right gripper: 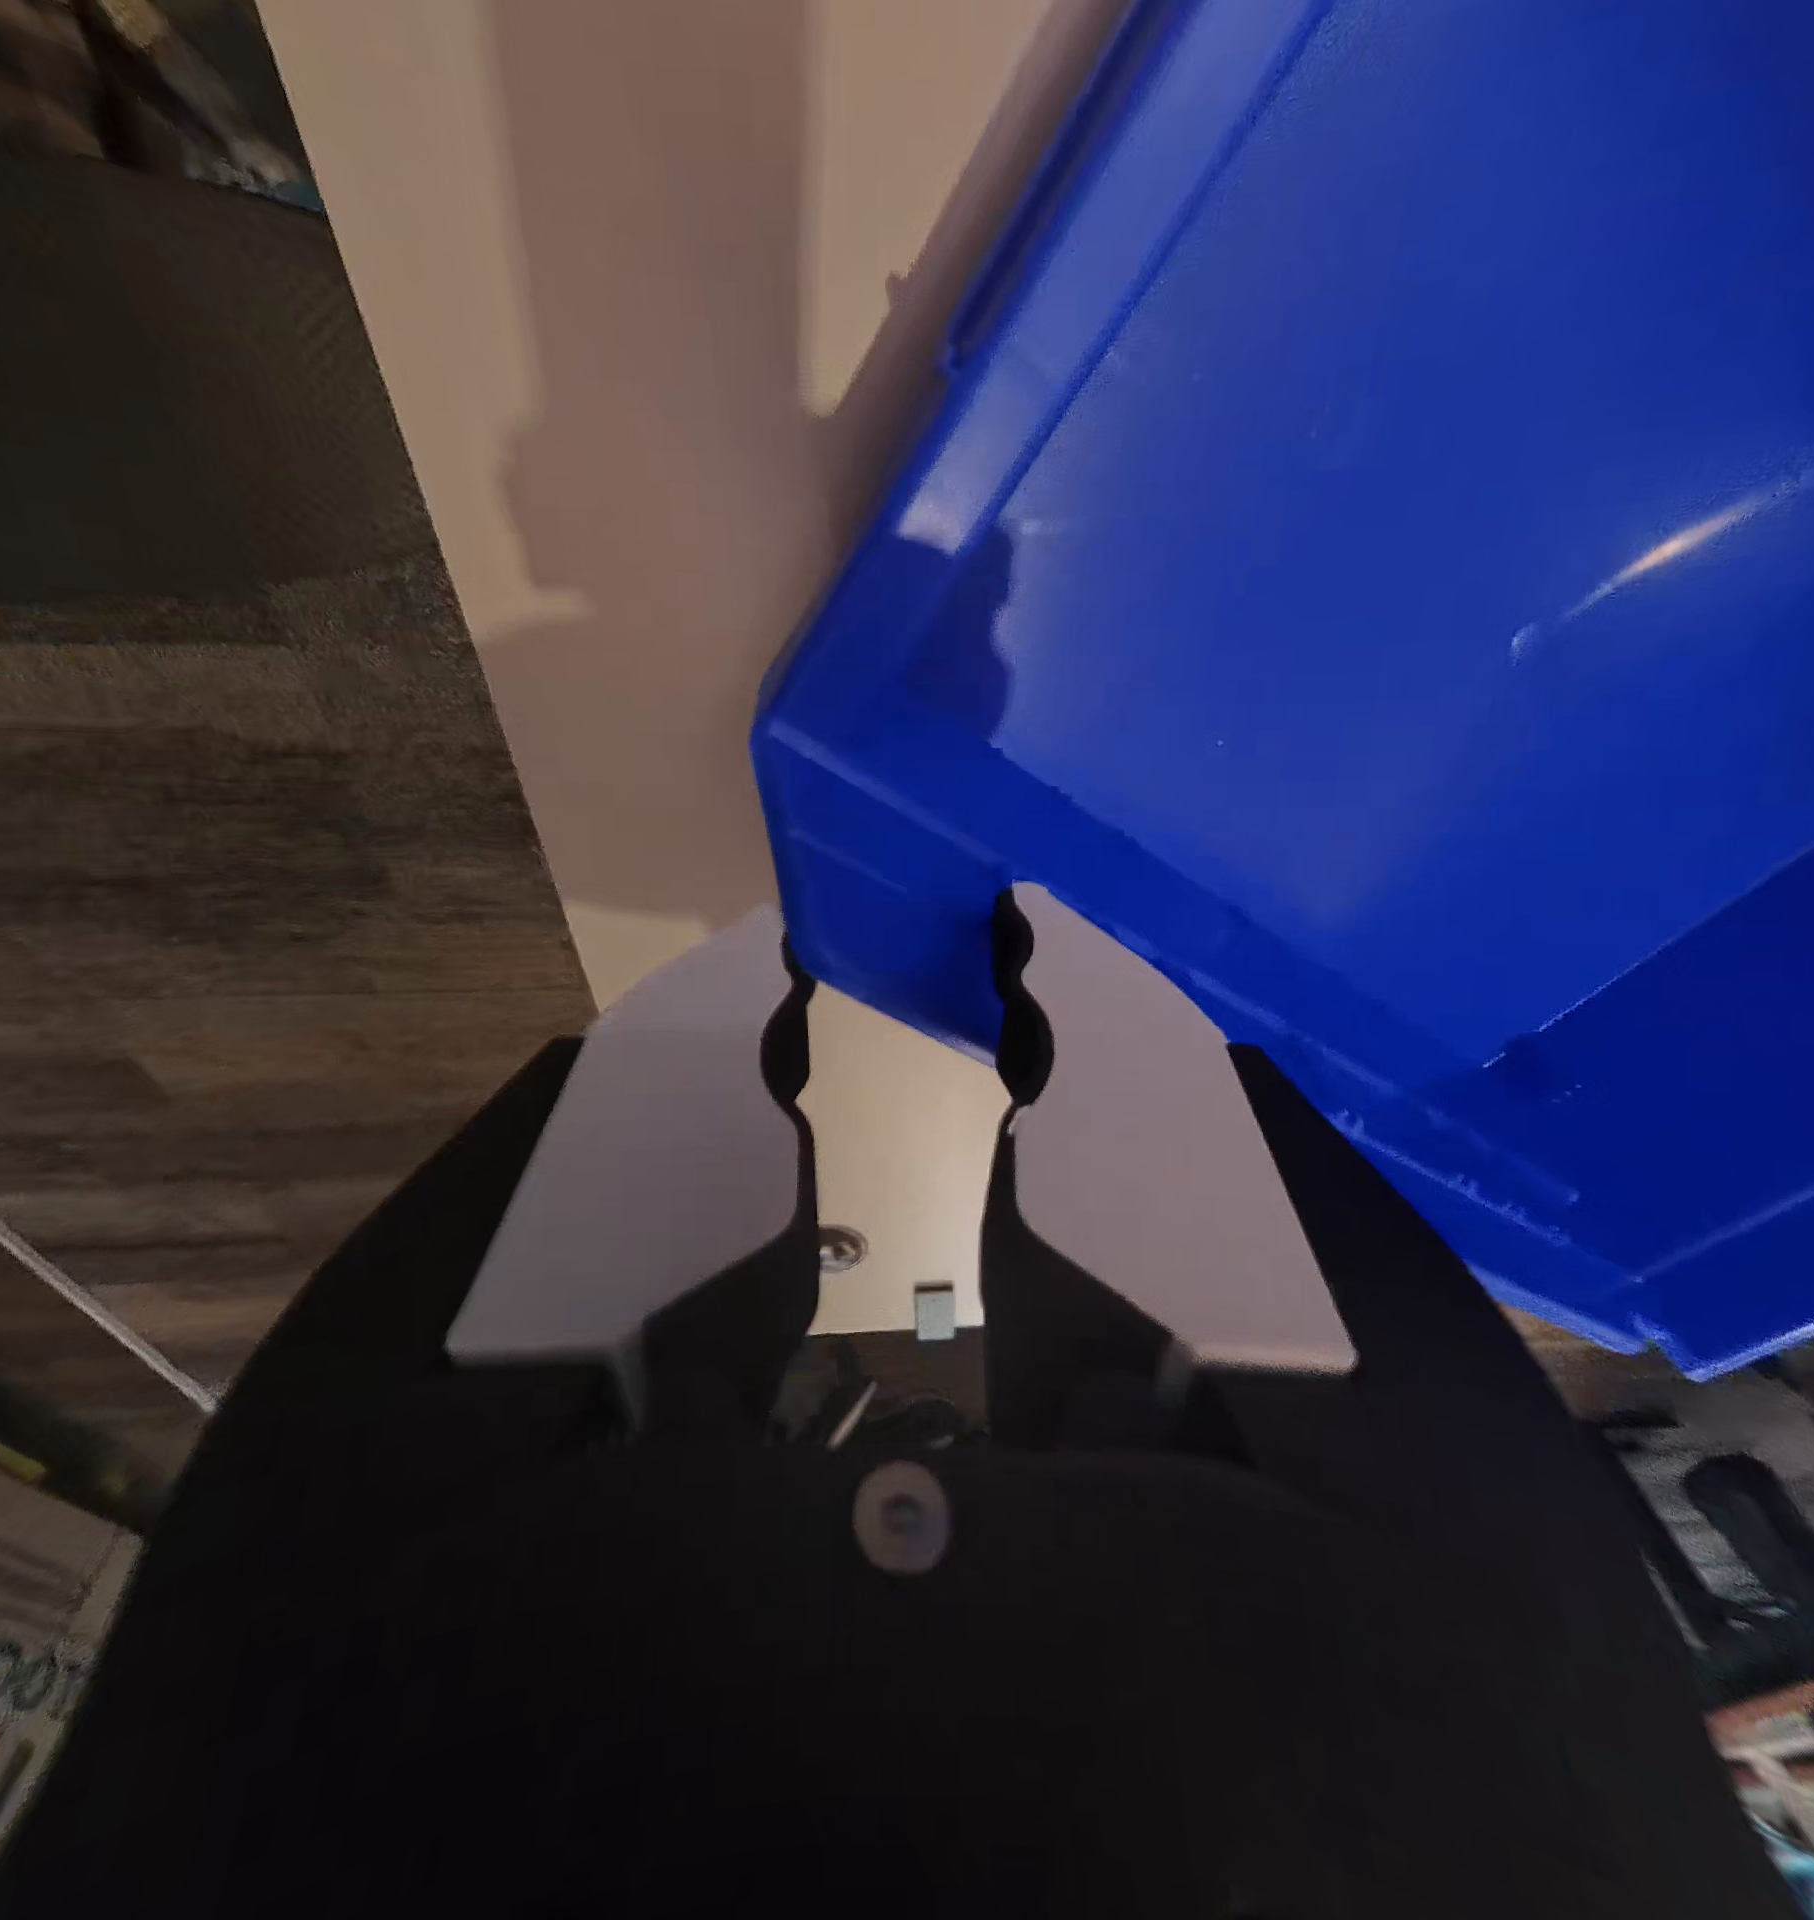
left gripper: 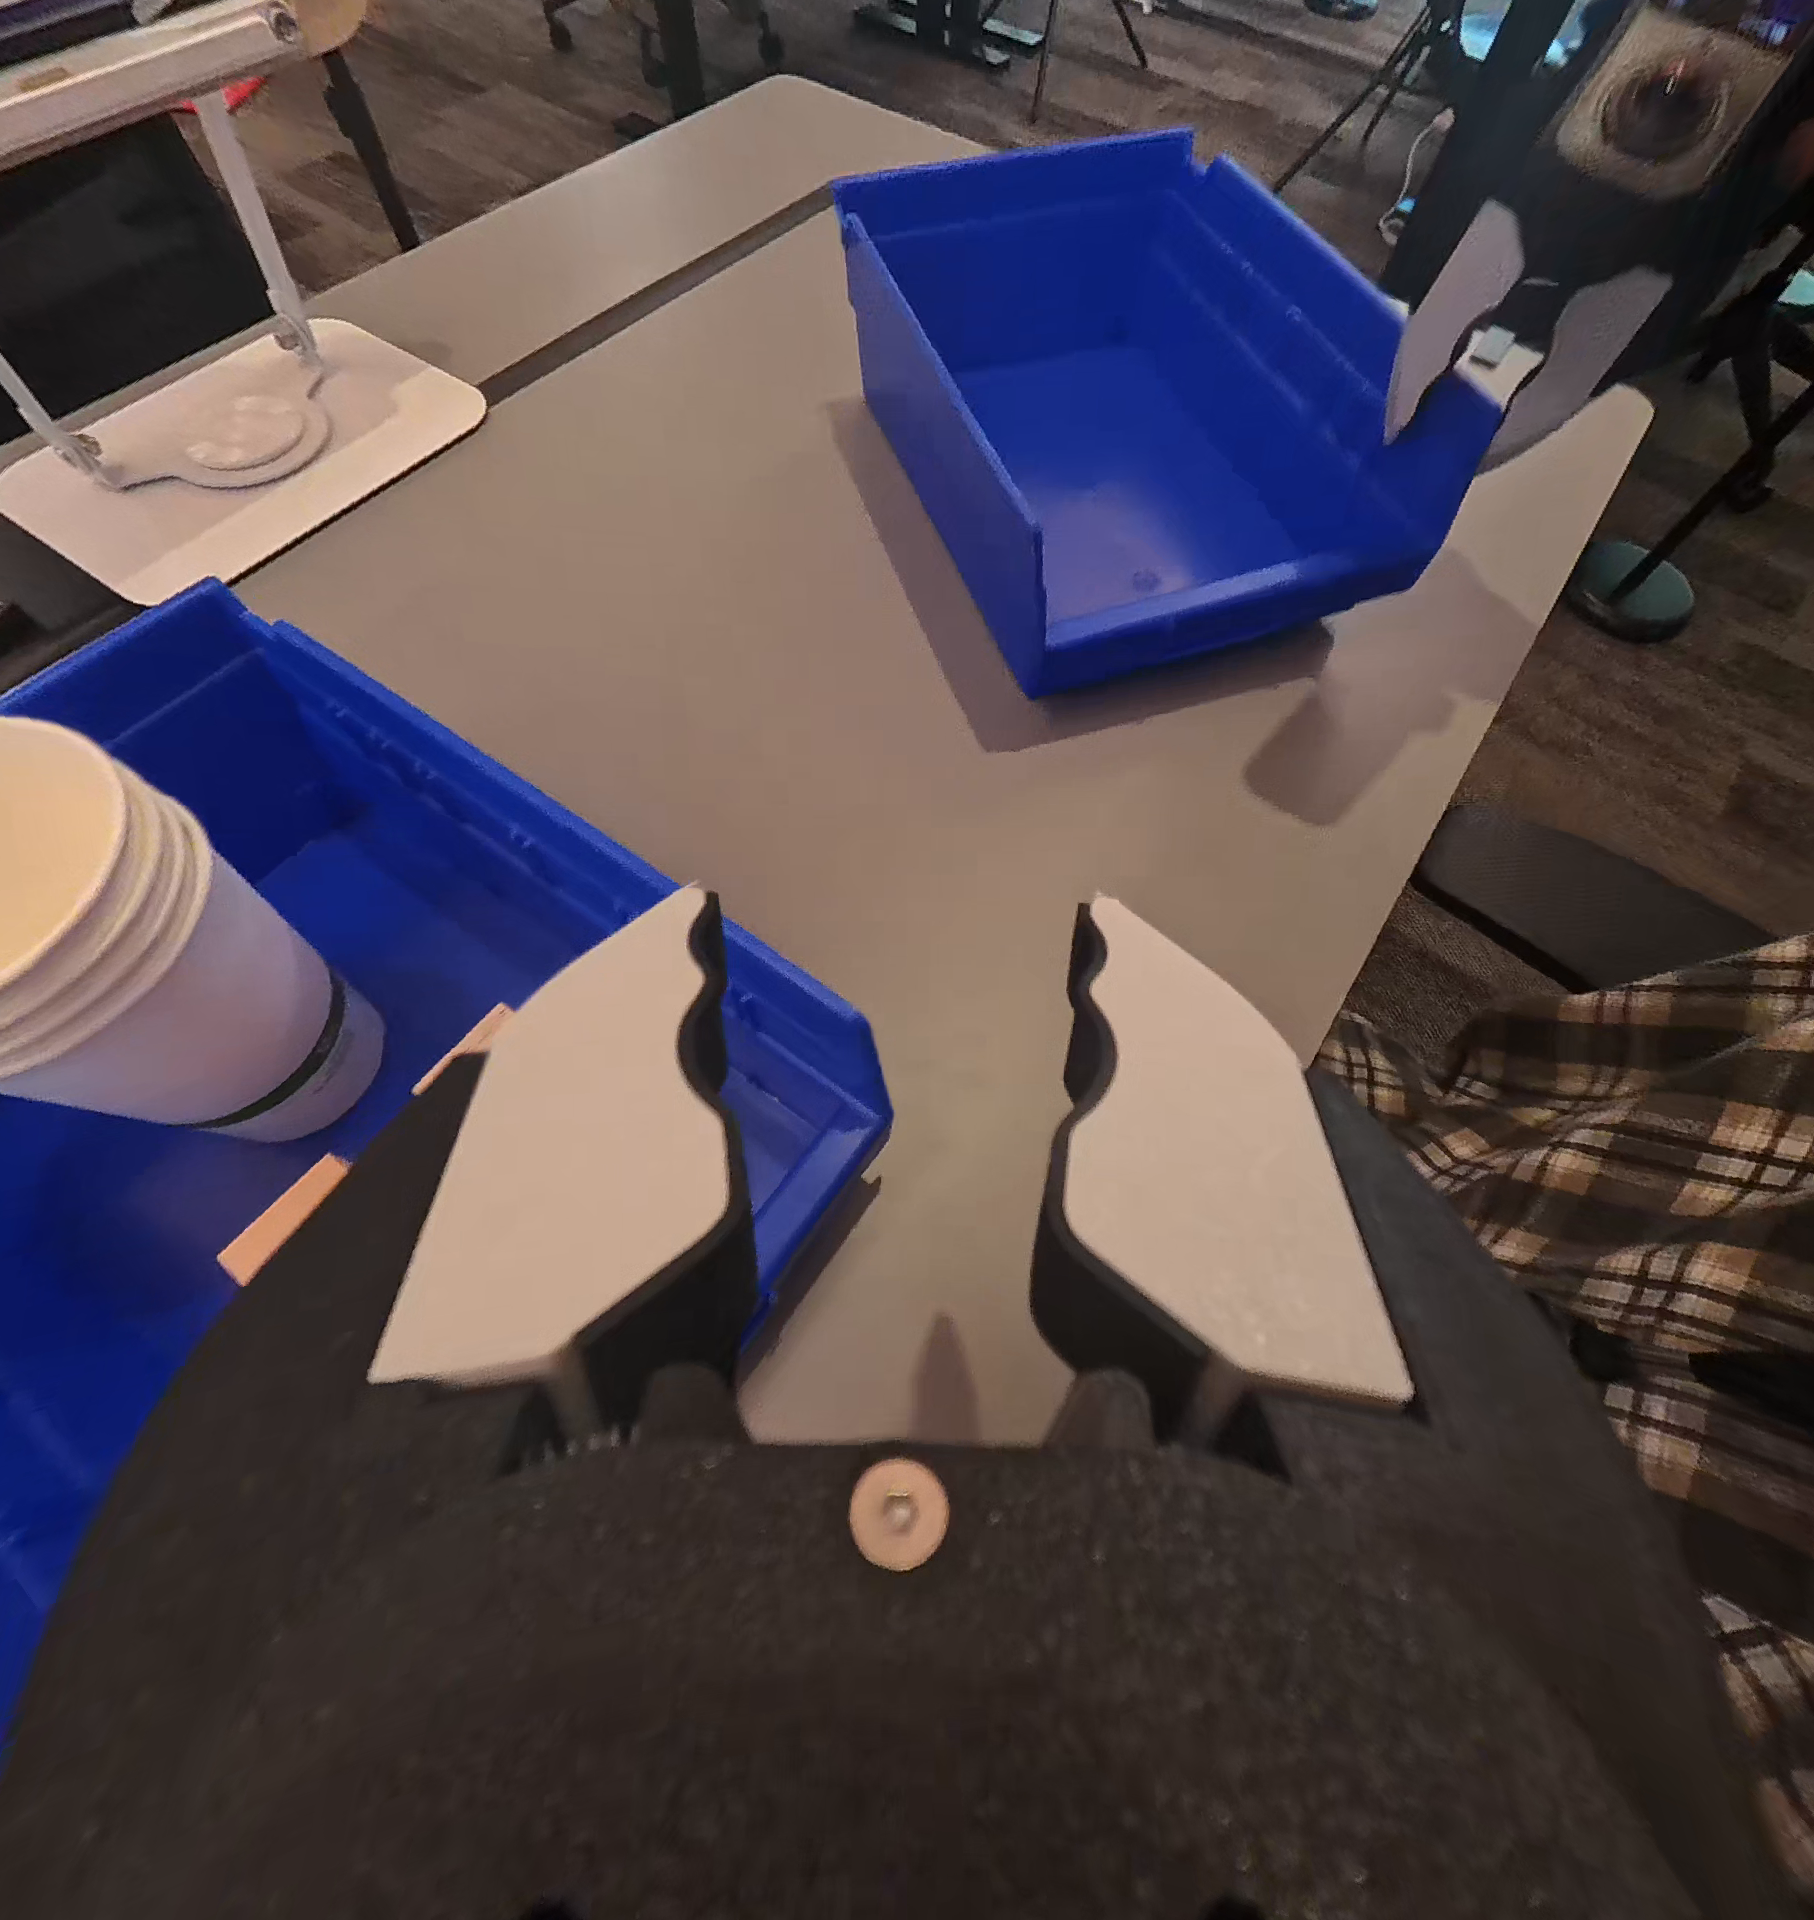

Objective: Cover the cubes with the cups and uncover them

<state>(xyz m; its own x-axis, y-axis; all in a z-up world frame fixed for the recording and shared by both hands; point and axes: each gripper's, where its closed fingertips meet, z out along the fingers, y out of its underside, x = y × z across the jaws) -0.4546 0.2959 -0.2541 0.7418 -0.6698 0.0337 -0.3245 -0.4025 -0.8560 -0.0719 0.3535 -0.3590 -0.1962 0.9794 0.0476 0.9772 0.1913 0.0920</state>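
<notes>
Cup stack sits to the left of the open left gripper; no cubes in view.

Left gripper (left gripper: 898, 997) hovers over the table (left gripper: 674, 582), jaws wide, holding nothing; stacked paper cups (left gripper: 103, 935) lie tilted in the near blue bin (left gripper: 591, 894) just beside it, rims toward the camera. Right gripper (right gripper: 903, 997) is well apart, jaws part-closed astride the far bin's (right gripper: 1402, 623) rim; contact cannot be told.

Plastic, paper and matt tabletop

Glossy blue plastic bins (left gripper: 1142, 416) (right gripper: 1402, 623); stacked smooth paper cups (left gripper: 103, 914); matt grey table (left gripper: 726, 623); wood-grain floor (right gripper: 207, 779); checked cloth (left gripper: 1609, 1143)
</notes>
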